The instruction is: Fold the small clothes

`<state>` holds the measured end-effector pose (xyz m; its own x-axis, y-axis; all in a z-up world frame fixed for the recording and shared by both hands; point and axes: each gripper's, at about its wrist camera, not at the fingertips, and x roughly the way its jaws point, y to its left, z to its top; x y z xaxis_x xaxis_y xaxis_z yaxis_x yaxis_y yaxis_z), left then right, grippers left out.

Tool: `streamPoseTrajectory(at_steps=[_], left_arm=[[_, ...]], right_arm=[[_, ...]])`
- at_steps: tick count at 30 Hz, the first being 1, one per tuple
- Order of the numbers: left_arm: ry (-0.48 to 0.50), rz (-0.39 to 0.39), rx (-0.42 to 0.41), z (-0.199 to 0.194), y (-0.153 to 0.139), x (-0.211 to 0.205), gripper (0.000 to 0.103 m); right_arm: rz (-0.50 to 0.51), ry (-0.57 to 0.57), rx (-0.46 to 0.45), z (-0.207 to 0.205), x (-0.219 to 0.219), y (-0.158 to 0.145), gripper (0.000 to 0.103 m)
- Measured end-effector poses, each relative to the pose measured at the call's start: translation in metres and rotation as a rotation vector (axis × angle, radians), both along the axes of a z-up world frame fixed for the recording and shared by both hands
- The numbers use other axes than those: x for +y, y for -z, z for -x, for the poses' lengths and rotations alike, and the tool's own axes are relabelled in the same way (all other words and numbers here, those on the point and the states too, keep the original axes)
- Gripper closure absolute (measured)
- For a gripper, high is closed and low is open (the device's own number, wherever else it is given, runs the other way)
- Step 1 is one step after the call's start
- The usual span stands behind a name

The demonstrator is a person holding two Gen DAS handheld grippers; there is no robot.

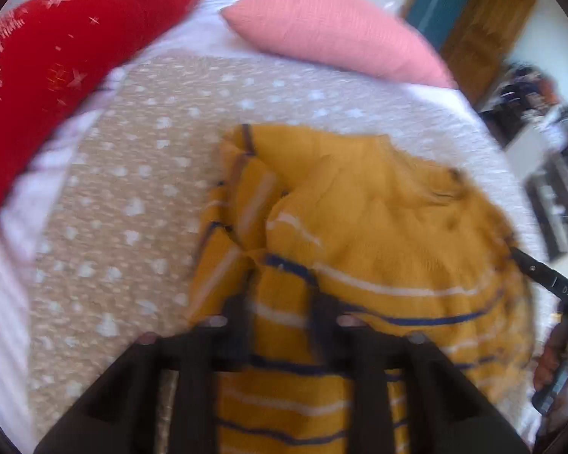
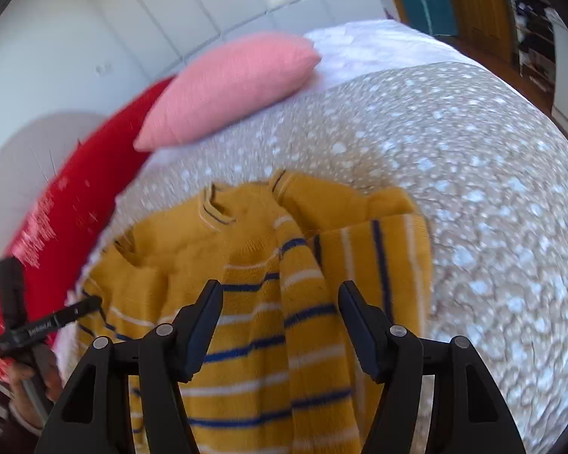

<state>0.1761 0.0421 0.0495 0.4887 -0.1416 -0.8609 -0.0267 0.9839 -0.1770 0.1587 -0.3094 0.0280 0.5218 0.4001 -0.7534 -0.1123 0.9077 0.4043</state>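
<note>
While spread, fingers [image 2: 354,314] above sweater [image 2: 246,340].

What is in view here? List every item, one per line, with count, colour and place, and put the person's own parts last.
sweater: one, mustard yellow with navy and white stripes, crumpled on the spotted blanket, one sleeve lying across its front.
spotted blanket: one, beige with white spots, spread over the bed.
white sheet: one, white, under the blanket near the pillows.
pink pillow: one, pink, at the head of the bed.
red pillow: one, red with white marks, beside the pink pillow.
wooden door: one, brown, beyond the bed.
left tongs: one, black, over the sweater's striped part, jaws apart.
right tongs: one, black, open above the sleeve.
</note>
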Motion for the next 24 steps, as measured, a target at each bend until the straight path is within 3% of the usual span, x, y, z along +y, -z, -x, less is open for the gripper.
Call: streamPoseTrajectory(at_steps=[1,6,9,12,13,15,18,20,24], left_arm=[[-0.004,0.003,-0.016,-0.001,-0.004,0.000,0.086],[-0.048,-0.034,-0.063,-0.025,-0.018,0.008,0.094],[-0.075,-0.060,-0.035,-0.038,-0.005,0.010,0.086],[-0.076,-0.114,-0.029,-0.035,0.006,0.008,0.072],[-0.077,-0.116,-0.046,-0.028,0.005,0.010,0.068],[-0.096,-0.122,-0.060,-0.016,0.001,0.015,0.050],[-0.103,-0.131,-0.095,0.006,-0.012,0.024,0.046],[-0.099,-0.177,-0.124,0.022,-0.021,0.026,0.042],[-0.101,-0.231,-0.179,0.052,-0.037,0.028,0.033]], right_arm=[[0.006,-0.014,0.027,-0.007,0.004,0.004,0.095],[0.047,0.069,-0.007,-0.030,-0.005,-0.004,0.097],[0.075,0.157,0.031,-0.037,-0.017,0.010,0.096],[0.077,0.159,0.058,-0.038,-0.018,0.020,0.095],[0.073,0.160,0.049,-0.036,-0.020,0.017,0.090],[0.050,0.169,0.036,-0.027,-0.025,0.008,0.082],[0.044,0.189,-0.013,-0.008,-0.035,-0.013,0.071],[0.038,0.201,-0.051,0.010,-0.045,-0.026,0.061],[-0.021,0.217,-0.072,0.047,-0.065,-0.041,0.058]])
